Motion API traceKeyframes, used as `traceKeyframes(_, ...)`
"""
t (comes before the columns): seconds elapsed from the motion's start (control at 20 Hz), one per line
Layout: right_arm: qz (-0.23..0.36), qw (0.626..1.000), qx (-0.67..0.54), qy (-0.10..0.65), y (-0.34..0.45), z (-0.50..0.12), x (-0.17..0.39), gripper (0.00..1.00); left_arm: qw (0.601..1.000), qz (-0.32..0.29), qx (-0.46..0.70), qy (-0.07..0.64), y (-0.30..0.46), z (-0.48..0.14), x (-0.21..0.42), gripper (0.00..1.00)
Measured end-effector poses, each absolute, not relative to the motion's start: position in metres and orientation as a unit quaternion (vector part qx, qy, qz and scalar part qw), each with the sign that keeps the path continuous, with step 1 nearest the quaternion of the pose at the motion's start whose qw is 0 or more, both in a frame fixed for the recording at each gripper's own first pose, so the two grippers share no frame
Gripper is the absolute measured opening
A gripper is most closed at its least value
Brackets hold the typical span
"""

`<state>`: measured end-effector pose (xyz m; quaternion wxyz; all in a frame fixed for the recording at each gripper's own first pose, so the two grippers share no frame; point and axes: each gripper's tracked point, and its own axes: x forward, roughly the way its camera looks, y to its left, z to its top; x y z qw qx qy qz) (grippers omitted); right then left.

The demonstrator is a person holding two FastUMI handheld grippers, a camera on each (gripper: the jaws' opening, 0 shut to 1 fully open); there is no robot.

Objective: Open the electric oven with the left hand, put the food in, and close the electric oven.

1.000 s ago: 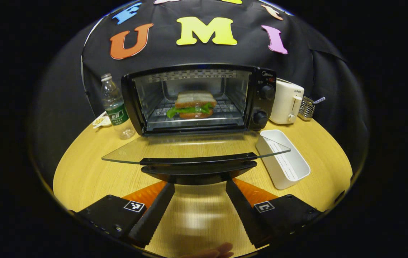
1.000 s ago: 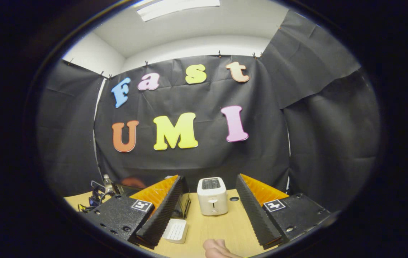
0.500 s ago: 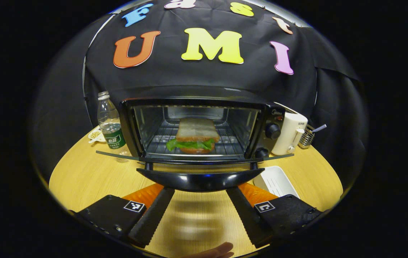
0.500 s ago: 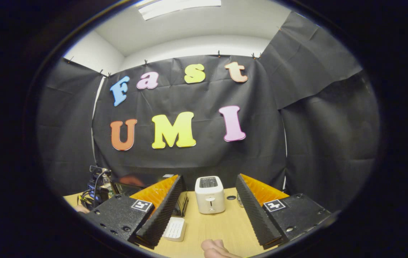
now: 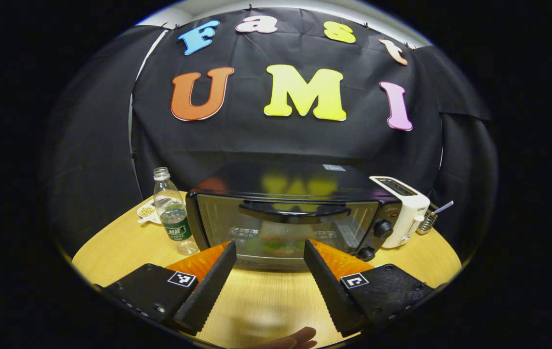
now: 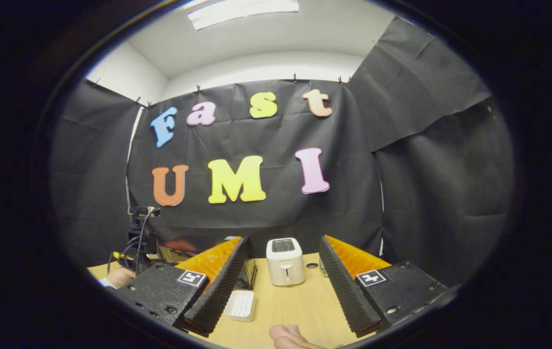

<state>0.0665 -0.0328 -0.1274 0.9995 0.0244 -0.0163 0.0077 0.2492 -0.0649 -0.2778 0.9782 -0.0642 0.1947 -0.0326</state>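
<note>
The electric oven [image 5: 285,218] stands at the far middle of the wooden surface [image 5: 266,300], and its glass door [image 5: 283,228] is shut, upright against the body, with the black handle [image 5: 295,211] across its upper part. The sandwich [image 5: 278,240] is inside the oven, seen dimly through the glass as a pale slice over a green layer. Two black knobs [image 5: 383,229] sit one above the other on the oven's right panel. In the left gripper view the left tongs [image 5: 268,254] are open and hold nothing; the tips are just in front of the door's lower edge, and whether they touch the glass cannot be told. A clear water bottle [image 5: 173,220] with a green label stands just left of the oven, with a small dish [image 5: 146,213] behind it on the far left. A white toaster [image 5: 404,208] stands just right of the oven, and a small wire rack [image 5: 429,220] with a utensil lies beyond it. A fingertip [image 5: 300,335] shows at the near edge. In the right gripper view the right tongs [image 6: 283,274] are open and empty, raised over the surface [image 6: 295,310] and facing the toaster [image 6: 284,261]. A white rectangular container [image 6: 241,305] lies near the left finger. At the far left a hand [image 6: 121,277] holds the other gripper.
</note>
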Motion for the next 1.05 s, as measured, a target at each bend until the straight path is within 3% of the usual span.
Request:
traceKeyframes(0.45, 0.019, 0.999, 0.021, -0.038, -0.012, -0.112, 0.008, 0.97, 0.994, -0.031, -0.085, 0.066, -0.052, -0.159, 0.140, 0.93)
traceKeyframes(0.6, 0.002, 0.999, 0.019, -0.035, -0.018, -0.113, -0.007, 0.98, 0.995, -0.030, -0.077, 0.049, -0.047, -0.135, 0.101, 0.93)
traceKeyframes(0.9, 0.031, 0.998, 0.015, -0.051, 0.001, -0.095, -0.036, 0.97, 0.998, -0.028, -0.037, 0.032, -0.038, -0.106, 0.025, 0.93)
traceKeyframes(0.95, 0.034, 0.998, 0.011, -0.057, 0.005, -0.091, -0.042, 0.90, 0.998, -0.027, -0.038, 0.031, -0.037, -0.102, 0.016, 0.93)
traceKeyframes(1.0, 0.036, 0.997, 0.008, -0.061, 0.007, -0.089, -0.046, 0.97, 0.998, -0.027, -0.040, 0.027, -0.038, -0.100, 0.007, 0.93)
traceKeyframes(1.05, 0.040, 0.997, 0.005, -0.064, 0.010, -0.087, -0.050, 0.97, 0.999, -0.029, -0.040, 0.022, -0.039, -0.099, -0.002, 0.82)
